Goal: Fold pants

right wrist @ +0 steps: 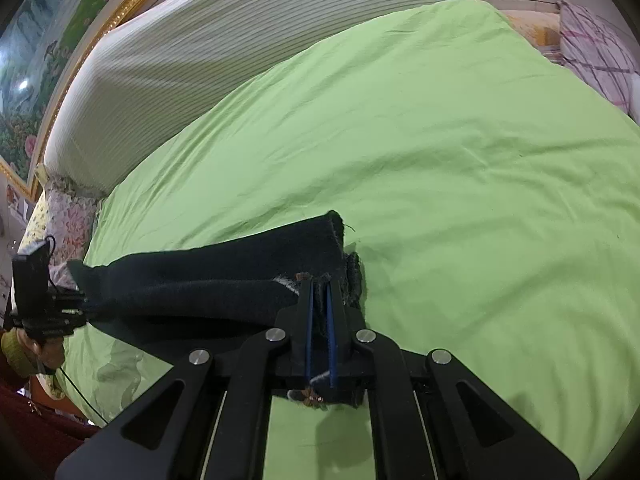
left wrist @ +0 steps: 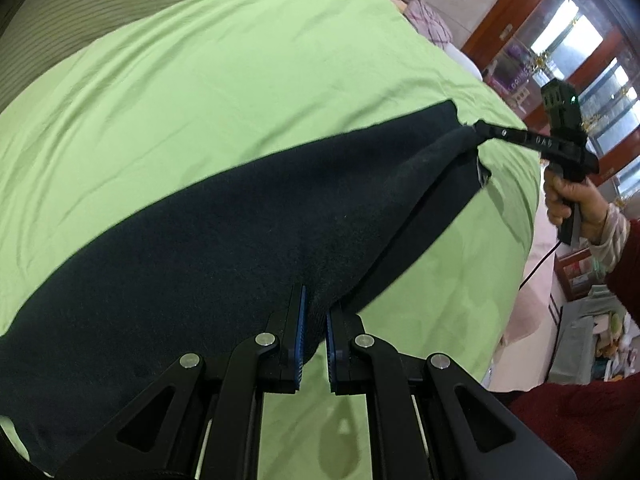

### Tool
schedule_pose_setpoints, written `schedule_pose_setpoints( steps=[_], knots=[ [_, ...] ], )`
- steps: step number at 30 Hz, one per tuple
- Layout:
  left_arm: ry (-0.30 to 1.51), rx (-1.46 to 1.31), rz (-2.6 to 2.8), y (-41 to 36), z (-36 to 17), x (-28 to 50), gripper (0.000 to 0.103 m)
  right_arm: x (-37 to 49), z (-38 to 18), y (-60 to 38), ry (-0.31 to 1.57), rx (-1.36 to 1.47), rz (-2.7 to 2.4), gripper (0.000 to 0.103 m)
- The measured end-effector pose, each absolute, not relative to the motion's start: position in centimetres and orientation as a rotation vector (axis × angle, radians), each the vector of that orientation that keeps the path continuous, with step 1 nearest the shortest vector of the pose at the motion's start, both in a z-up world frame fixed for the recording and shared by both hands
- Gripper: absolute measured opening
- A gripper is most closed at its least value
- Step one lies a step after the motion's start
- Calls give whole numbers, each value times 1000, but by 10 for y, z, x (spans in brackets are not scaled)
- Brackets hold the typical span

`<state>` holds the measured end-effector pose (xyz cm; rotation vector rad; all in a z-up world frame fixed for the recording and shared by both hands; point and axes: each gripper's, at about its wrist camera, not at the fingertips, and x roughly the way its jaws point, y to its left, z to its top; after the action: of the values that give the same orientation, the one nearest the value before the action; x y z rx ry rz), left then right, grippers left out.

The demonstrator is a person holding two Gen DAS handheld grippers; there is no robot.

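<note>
Stretching between two grips, the dark pants point(left wrist: 224, 216) hang just over a light-green bedsheet point(left wrist: 200, 80), one long panel already doubled so that a fold line runs along its lower side. The left gripper point(left wrist: 314, 320) has its blue-padded fingers point(left wrist: 299, 332) pressed together on a bunch of the dark cloth at the near end, and the right gripper point(right wrist: 319, 300), held in the person's hand point(left wrist: 568, 200), pinches the frayed hem end of the legs between its own closed pads point(right wrist: 309, 320). The cloth sags a little in the middle and its far edge brushes the sheet, so the step in hand looks like carrying the doubled legs across the bed to lay them flat. Doing that well probably means keeping both pinches firm and level with each other, holding gentle tension so the panel does not droop or twist, and lowering the far edge first so the layers settle squarely on one another. Releasing should likely wait until the cloth rests fully on the sheet, well clear of the striped bolster point(right wrist: 240, 40) along the bed's far side.
</note>
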<state>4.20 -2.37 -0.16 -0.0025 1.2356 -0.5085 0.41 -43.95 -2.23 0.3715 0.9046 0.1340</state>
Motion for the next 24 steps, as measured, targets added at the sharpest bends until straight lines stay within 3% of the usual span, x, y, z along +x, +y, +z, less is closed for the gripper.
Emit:
schedule_pose_setpoints(
  steps=[11, 15, 18, 20, 21, 24],
  knots=[
    [1287, -47, -486, -26, -31, 32, 9, -8, -38, -428, 980, 297, 84, 6],
    [1333, -92, -474, -24, -42, 32, 17, -9, -46, -431, 1029, 305, 44, 7],
    [1330, -136, -468, -19, -40, 29, 29, -13, -38, -433, 1019, 333, 8, 21],
    [1323, -161, -453, -14, -38, 26, 38, -16, -29, -431, 977, 347, -2, 52],
    [1317, -177, -443, -11, -36, 23, 39, -17, -23, -429, 952, 351, -6, 56],
    [1302, -230, -403, 1, -28, 17, 43, -14, -8, -418, 894, 350, 9, 57]
  ],
)
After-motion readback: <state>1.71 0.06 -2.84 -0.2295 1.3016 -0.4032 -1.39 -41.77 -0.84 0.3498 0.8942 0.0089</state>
